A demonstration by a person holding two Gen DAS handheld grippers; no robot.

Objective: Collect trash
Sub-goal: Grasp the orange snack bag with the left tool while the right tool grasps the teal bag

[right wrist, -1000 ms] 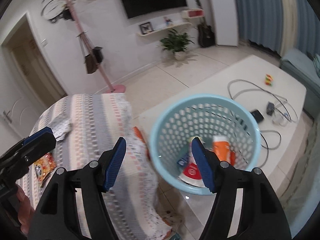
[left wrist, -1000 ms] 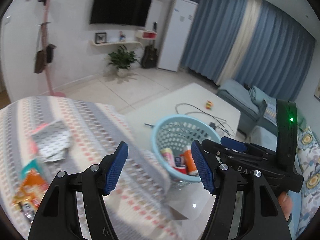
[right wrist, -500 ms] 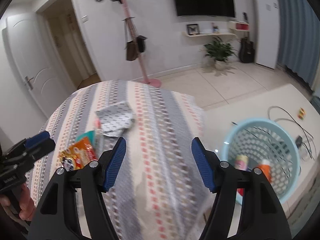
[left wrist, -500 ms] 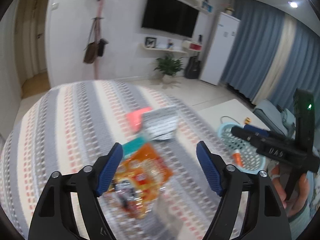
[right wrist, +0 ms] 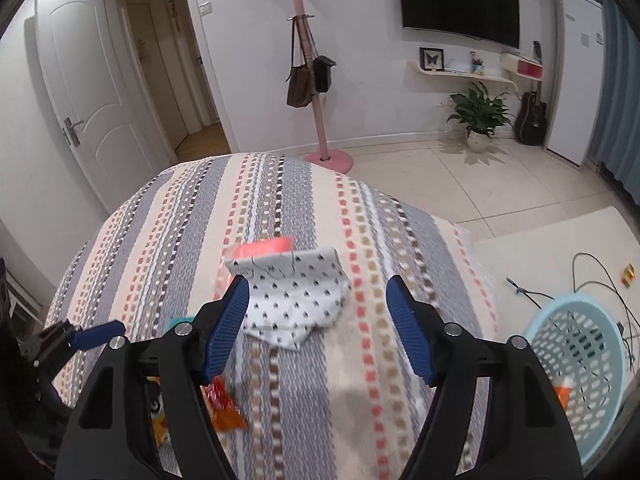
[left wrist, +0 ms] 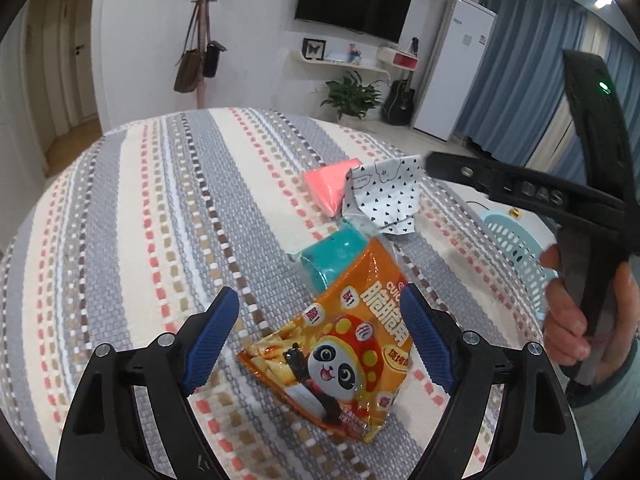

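Observation:
An orange panda snack bag (left wrist: pixel 340 352) lies on the striped tablecloth (left wrist: pixel 160 220), between the open fingers of my left gripper (left wrist: pixel 320 336). Behind it lie a teal packet (left wrist: pixel 334 254), a white dotted wrapper (left wrist: pixel 386 196) and a pink packet (left wrist: pixel 326 184). In the right wrist view my right gripper (right wrist: pixel 318 326) is open and empty, just in front of the white dotted wrapper (right wrist: pixel 298 296), with the pink packet (right wrist: pixel 264 247) behind. The light blue basket (right wrist: pixel 580 364) stands low at the right, holding some trash.
The right gripper and the hand holding it (left wrist: pixel 576 208) hang at the right of the left wrist view. A white low table (right wrist: pixel 560 248) with cables lies beyond the basket. A pink coat stand (right wrist: pixel 316 80) and a plant (right wrist: pixel 480 116) stand by the far wall.
Both grippers have swung left from the basket to above the striped table. The left one has closed in on the snack bag, the right one on the dotted wrapper. Both stay open.

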